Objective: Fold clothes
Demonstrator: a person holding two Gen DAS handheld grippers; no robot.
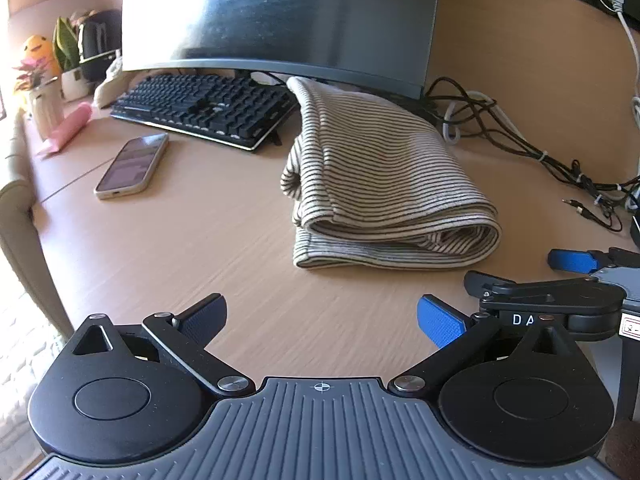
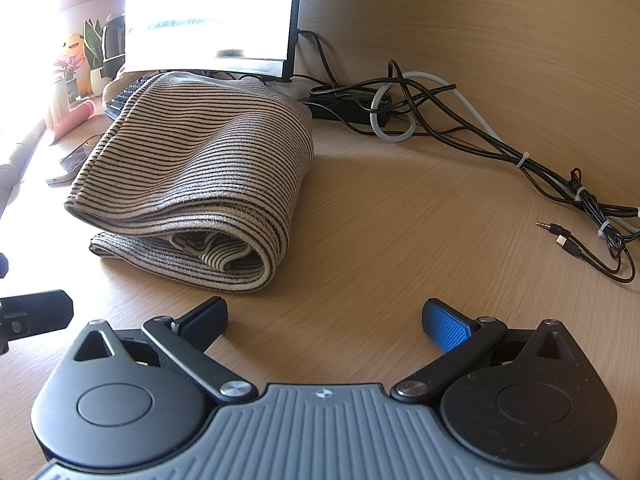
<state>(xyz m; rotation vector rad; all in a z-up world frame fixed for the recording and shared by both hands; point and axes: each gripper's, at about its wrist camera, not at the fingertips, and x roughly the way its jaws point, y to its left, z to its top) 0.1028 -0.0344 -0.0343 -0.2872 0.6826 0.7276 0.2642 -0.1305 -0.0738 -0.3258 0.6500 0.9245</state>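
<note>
A cream garment with thin dark stripes point(image 1: 380, 184) lies folded in a thick bundle on the wooden desk, its rolled edge toward me; the right wrist view shows the striped garment point(image 2: 200, 176) at left of centre. My left gripper point(image 1: 322, 316) is open, hovering short of the bundle with nothing between its blue pads. My right gripper point(image 2: 326, 320) is open too, in front of and right of the bundle, holding nothing. In the left wrist view the right gripper point(image 1: 560, 276) shows at the right edge.
A black keyboard point(image 1: 204, 110) and a monitor point(image 1: 280, 20) stand behind the garment. A phone point(image 1: 132, 166) lies at left. Tangled cables point(image 2: 460, 120) run along the back right, with loose plugs point(image 2: 560, 236). Plants and a pink object point(image 1: 68, 128) crowd the far left.
</note>
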